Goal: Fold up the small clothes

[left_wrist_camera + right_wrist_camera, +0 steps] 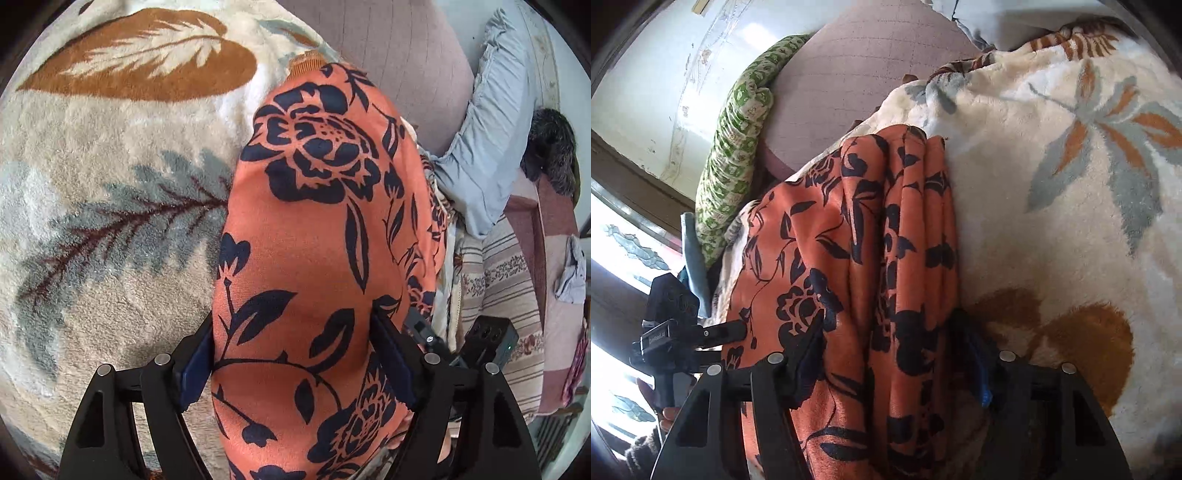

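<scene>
Orange cloth (317, 236) with dark blue flower print lies on the cream leaf-pattern blanket (110, 177), running away from both cameras toward a mauve cushion (388, 55). Left gripper (295, 354): jaws spread wide, one on each side of the cloth's near end; the cloth fills the gap between them, its surface smooth and bulging upward. Whether the pads press on it or only flank it, cannot tell. Right gripper (890, 354): jaws likewise astride the cloth (849, 240), which here is gathered into several lengthwise folds and ridges; grip or mere straddle, cannot tell. In the right wrist view, the left gripper (679, 339) shows at the left edge just beside the cloth, with a hand (665, 410) under it. In the left wrist view, the other gripper's body (484, 343) sits just right of the cloth. Pale blue ruffled pillow (491, 122) right of the cushion; green-print pillow (738, 147) at the cushion's left in the right view.
</scene>
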Demonstrator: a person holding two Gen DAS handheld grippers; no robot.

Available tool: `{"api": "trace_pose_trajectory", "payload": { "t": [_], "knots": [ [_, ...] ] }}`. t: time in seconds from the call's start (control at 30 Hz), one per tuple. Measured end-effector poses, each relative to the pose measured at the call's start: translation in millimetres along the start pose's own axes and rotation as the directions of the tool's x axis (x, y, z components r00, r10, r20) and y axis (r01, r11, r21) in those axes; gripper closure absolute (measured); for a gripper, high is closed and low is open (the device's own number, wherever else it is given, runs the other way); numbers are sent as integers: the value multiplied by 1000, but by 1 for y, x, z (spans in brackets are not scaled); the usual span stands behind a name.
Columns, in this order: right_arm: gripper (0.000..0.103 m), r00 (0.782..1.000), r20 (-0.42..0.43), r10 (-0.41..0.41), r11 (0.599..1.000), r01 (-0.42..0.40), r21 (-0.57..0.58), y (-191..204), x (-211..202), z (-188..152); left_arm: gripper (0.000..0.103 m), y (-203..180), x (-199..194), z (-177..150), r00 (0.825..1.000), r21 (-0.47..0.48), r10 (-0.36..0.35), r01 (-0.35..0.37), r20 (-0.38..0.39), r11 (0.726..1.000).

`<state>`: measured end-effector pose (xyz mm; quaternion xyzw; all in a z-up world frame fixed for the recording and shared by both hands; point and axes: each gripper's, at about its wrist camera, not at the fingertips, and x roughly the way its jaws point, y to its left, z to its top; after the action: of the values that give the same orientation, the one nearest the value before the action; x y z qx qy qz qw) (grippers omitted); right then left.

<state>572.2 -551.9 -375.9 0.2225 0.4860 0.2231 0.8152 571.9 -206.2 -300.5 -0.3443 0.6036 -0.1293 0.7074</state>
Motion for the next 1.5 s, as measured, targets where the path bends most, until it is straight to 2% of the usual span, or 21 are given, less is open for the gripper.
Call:
{"api": "trace_pose_trajectory", "payload": {
  "t": [0.03,0.1,0.13,0.23,0.37,0.5,0.57,0.63,0.7,0.73,0.77,0.8,0.83,0.9,0.97,1.07,1.13,1.27,1.37,1.43,1.5],
  "knots": [
    [41,1000,-2,-29,1000,29,-10,5,0,-1,36,-3,-1,1,1000,5,10,-10,-1,1000],
    [57,1000,-23,3,999,-3,34,9,-2,0,50,-7,-11,-3,1000,36,18,-18,7,999],
    [58,1000,-21,9,999,-8,51,10,-5,0,57,-12,-17,-6,1000,64,15,-17,21,998],
    [60,999,9,31,997,-32,69,21,-18,-6,59,-21,-42,-18,999,90,-18,15,35,996],
    [60,991,47,123,989,-127,73,60,-32,-15,59,-24,-85,-35,997,136,-23,12,75,991],
    [58,979,29,203,978,-204,53,102,-26,-35,58,-8,-144,-49,986,148,-2,-22,164,989],
    [58,975,29,219,975,-220,45,118,-17,-50,56,16,-170,-58,980,150,49,-79,194,986],
    [58,987,10,160,987,-160,4,130,-2,-65,54,47,-179,-67,975,120,116,-140,189,983],
    [54,1000,-20,8,998,-9,-63,135,16,-79,52,76,-167,-71,970,62,202,-211,132,975],
    [50,999,-19,-26,996,24,-87,133,21,-84,49,88,-158,-73,970,43,216,-222,108,974],
    [37,999,-3,-49,994,48,-93,130,22,-87,47,97,-154,-75,975,28,194,-198,106,980],
    [32,998,13,-69,993,70,-100,127,21,-89,45,103,-154,-76,981,12,153,-155,120,988],
    [32,997,19,-76,990,78,-116,126,21,-90,44,103,-154,-76,981,9,142,-144,130,989],
    [29,995,7,-96,986,96,-134,127,21,-87,43,97,-153,-75,976,43,171,-178,137,983],
    [29,995,-15,-103,988,100,-117,133,15,-81,44,91,-158,-78,966,72,207,-220,153,973],
    [28,998,12,-60,994,61,-93,143,-11,-78,46,79,-182,-98,949,117,239,-266,204,957],
    [28,997,23,-77,991,79,-109,152,-29,-85,45,68,-198,-119,928,169,270,-318,255,933],
    [13,973,11,-232,957,230,-178,174,-46,-113,45,38,-217,-162,849,222,387,-481,360,848],
    [13,938,-34,-345,923,332,-193,177,-48,-142,41,26,-226,-197,811,222,419,-533,409,816],
    [13,926,-63,-372,915,355,-193,179,-49,-161,39,22,-233,-217,803,218,411,-535,432,816],
    [13,921,-59,-386,905,366,-215,185,-55,-179,38,22,-243,-236,806,225,398,-527,438,820]
  ]
}}
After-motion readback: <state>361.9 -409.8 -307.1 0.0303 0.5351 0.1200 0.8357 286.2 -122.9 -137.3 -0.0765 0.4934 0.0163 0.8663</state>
